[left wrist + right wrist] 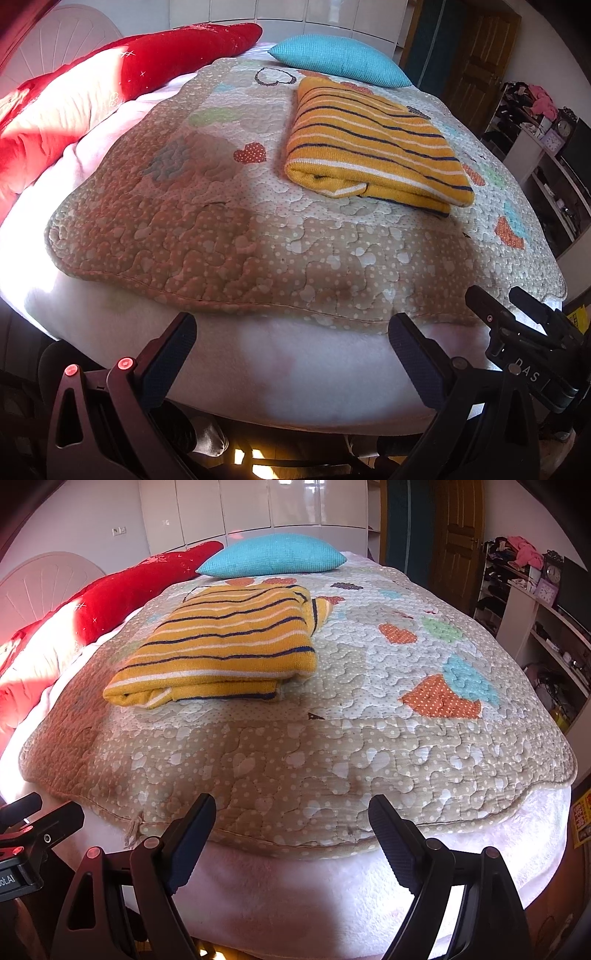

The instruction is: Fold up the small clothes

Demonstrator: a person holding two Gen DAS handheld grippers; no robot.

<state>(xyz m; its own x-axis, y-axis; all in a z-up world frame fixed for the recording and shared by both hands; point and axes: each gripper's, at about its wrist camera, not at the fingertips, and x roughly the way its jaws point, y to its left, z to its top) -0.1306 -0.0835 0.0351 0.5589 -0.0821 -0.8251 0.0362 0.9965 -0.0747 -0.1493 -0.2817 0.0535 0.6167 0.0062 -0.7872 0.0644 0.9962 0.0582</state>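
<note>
- The yellow knit top with navy and white stripes [373,147] is lying folded on the heart-patterned quilt [221,236], looking pretty much done.
- Left gripper [291,354] and right gripper [291,834] are both hanging wide apart and empty at the bed edge, probably backed off.

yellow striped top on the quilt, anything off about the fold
Mostly neat, but the yellow striped top has a piece poking out past its far right corner, and its near edge shows uneven layers. Both grippers are open and clear of it.

Hard sunlight from left blows out red bedding [55,110]; near quilt edge [295,775] shadowed; fisheye bends, darkens corners; focus sharp.
</note>
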